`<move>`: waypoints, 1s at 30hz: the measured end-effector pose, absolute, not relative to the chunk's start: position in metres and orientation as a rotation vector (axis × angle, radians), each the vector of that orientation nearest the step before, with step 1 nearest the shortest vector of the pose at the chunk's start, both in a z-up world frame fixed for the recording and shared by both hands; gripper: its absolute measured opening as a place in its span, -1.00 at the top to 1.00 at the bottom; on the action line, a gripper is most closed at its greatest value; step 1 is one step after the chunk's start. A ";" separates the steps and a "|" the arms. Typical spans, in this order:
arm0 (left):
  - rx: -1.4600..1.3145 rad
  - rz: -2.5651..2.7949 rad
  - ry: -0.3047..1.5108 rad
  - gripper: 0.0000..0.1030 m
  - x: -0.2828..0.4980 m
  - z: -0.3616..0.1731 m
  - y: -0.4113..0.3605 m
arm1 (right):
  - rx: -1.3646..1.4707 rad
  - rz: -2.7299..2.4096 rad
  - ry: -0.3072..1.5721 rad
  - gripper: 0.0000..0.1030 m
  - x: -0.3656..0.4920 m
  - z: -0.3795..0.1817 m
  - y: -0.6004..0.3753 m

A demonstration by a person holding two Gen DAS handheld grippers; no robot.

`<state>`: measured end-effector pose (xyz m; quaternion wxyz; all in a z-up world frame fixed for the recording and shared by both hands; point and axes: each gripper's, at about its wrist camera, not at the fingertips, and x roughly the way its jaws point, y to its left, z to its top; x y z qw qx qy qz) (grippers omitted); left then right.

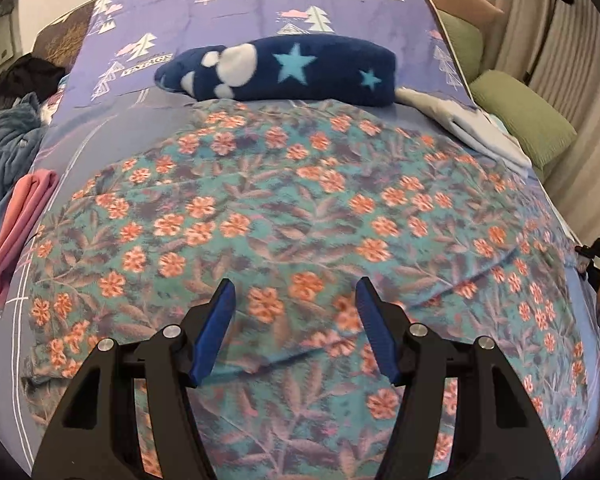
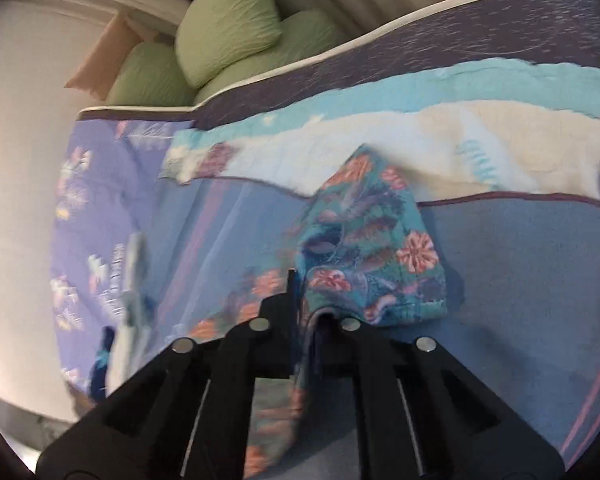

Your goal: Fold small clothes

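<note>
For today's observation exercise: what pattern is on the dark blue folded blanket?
Light blue stars and white paw prints on the blanket, clearest in the left wrist view.

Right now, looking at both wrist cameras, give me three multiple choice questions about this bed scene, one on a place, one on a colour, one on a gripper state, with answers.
1. Where does the folded pink cloth lie relative to the teal garment with orange flowers?
A. at its left edge
B. on top of it
C. beyond it, by the pillows

2. What colour are the stars on the dark blue fleece bundle?
A. orange
B. light blue
C. pink

3. How does the right gripper stand?
A. wide open above the bed
B. shut on nothing
C. shut on the flowered garment

Answers: 1 A, the left wrist view shows it beside the garment's left edge. 2 B, two light blue stars show. 3 C, flowered fabric is pinched between its closed fingers.
</note>
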<state>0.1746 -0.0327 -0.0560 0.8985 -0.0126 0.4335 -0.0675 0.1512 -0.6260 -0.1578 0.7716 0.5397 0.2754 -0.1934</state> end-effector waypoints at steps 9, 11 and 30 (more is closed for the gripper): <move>-0.089 -0.151 0.855 -0.22 0.173 -0.048 -0.009 | 0.815 -0.054 0.448 0.89 0.186 -0.035 -0.506; -0.125 -0.153 0.845 -0.22 0.172 -0.045 -0.001 | 0.731 0.040 0.439 0.89 0.196 -0.012 -0.463; -0.517 -0.401 0.901 -0.22 0.167 -0.054 0.061 | 0.025 0.627 0.789 0.67 0.188 -0.079 -0.125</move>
